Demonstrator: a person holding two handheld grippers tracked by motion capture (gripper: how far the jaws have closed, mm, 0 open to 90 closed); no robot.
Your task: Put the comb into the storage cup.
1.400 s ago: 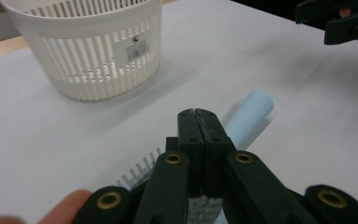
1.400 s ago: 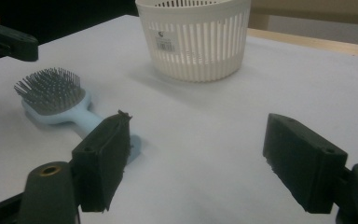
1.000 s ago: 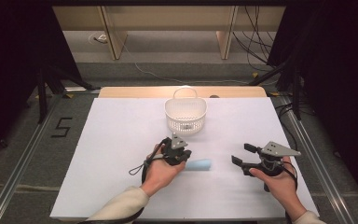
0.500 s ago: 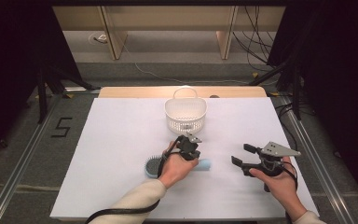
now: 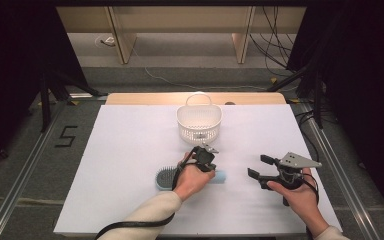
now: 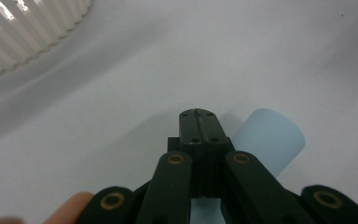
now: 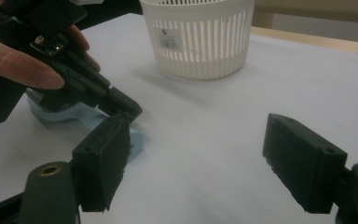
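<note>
A light blue hairbrush lies flat on the white table, bristle head to the left, handle to the right. My left gripper hovers over the handle with its jaws pressed together and nothing between them; its closed tips sit just left of the handle's rounded end. My right gripper rests in the hand to the right of the brush, open and empty. The right gripper view looks between its wide-apart jaws towards the left gripper and the brush handle.
A white slotted basket with a loop handle stands at the back middle of the table, just beyond the left gripper; it shows as basket and basket. A wooden strip runs along the table's far edge.
My left hand has shifted to the right and slightly down along the brush, uncovering the bristle head on its left. The right gripper has stayed in place, still open.
</note>
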